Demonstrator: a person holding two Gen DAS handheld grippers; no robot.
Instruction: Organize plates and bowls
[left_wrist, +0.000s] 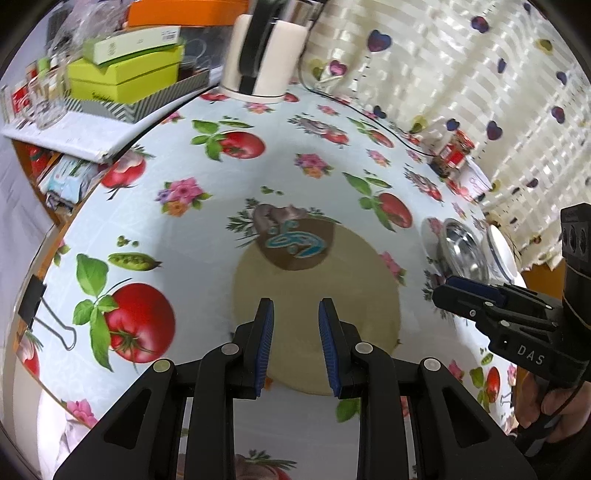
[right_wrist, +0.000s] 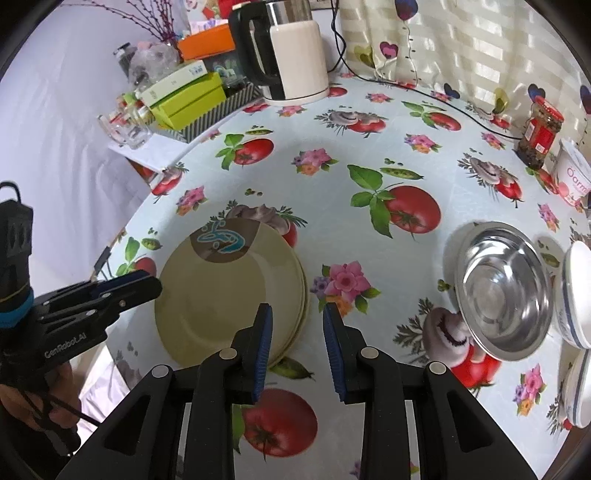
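Note:
A stack of cream plates (right_wrist: 221, 295) with a brown and teal corner motif lies on the fruit-print tablecloth; it also shows in the left wrist view (left_wrist: 314, 302). My left gripper (left_wrist: 296, 343) is open and empty, just above the stack's near rim. My right gripper (right_wrist: 297, 350) is open and empty, above the cloth beside the stack's right edge. A steel bowl (right_wrist: 502, 291) stands to the right, with white blue-rimmed bowls (right_wrist: 576, 295) beyond it. The steel bowl also shows in the left wrist view (left_wrist: 461, 254).
A white electric kettle (right_wrist: 295, 51) stands at the back with its black cord running right. Stacked green boxes (right_wrist: 184, 96) and glassware sit at back left. A red-lidded jar (right_wrist: 541, 131) and a yoghurt tub (right_wrist: 574, 177) stand at right by the curtain. A binder clip (left_wrist: 40, 310) holds the cloth's left edge.

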